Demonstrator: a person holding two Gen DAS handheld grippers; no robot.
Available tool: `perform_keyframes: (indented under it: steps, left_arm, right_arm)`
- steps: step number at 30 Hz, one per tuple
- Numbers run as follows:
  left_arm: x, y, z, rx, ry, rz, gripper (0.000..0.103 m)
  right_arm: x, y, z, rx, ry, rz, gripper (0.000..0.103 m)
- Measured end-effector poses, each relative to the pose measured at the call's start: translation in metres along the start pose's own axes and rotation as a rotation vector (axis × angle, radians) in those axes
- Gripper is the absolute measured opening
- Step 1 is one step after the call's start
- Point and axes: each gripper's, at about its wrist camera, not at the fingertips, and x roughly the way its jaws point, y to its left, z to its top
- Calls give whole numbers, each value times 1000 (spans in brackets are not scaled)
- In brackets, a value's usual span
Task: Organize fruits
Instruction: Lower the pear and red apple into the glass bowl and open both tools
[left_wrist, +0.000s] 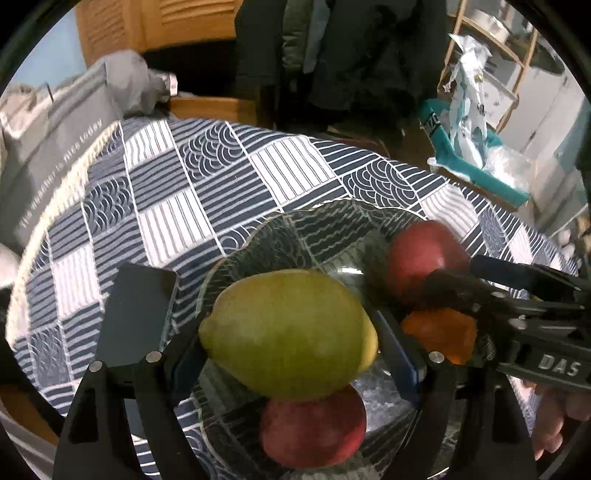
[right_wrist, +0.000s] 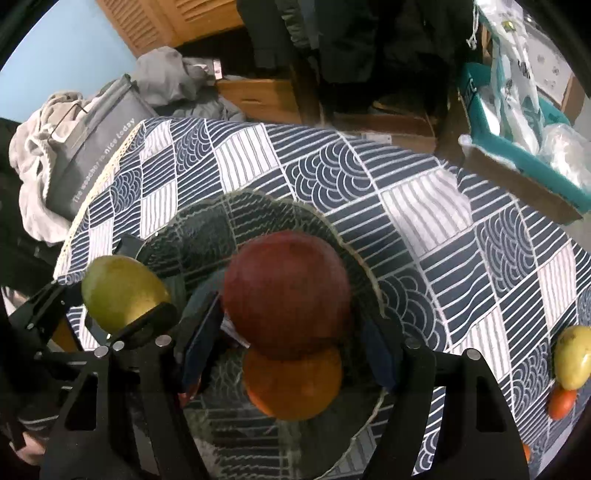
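A green-yellow mango (left_wrist: 288, 332) sits between the blue pads of my left gripper (left_wrist: 291, 354), which is shut on it just above a clear glass bowl (left_wrist: 258, 230). Under it in the bowl lies a red apple (left_wrist: 314, 428). My right gripper (right_wrist: 291, 332) is shut on a second red apple (right_wrist: 288, 291) over the same bowl (right_wrist: 354, 254). An orange (right_wrist: 291, 384) rests directly beneath that apple. The right gripper (left_wrist: 447, 284) reaches in from the right in the left wrist view. The left gripper (right_wrist: 125, 299) with its mango shows at the left of the right wrist view.
The bowl stands on a blue-and-white patterned tablecloth (right_wrist: 424, 206). Another mango (right_wrist: 572, 358) and a small orange fruit (right_wrist: 561, 402) lie near the table's right edge. A grey bag (right_wrist: 96, 147) and a teal box (right_wrist: 517, 140) stand beyond the table.
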Motion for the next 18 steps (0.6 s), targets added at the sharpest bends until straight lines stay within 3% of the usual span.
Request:
perform_keyframes:
  steps: [3, 4, 18]
  left_arm:
    - [4, 4, -1, -29, 20, 1, 86]
    - [4, 5, -2, -38, 19, 32, 86]
    - [-31, -13, 2, 28, -88, 19, 84]
  right_arm:
    - [-9, 2, 4, -4, -24, 3, 74]
    - [-11, 2, 4, -7, -31, 0, 74]
    - [-40, -7, 3, -3, -95, -71, 74]
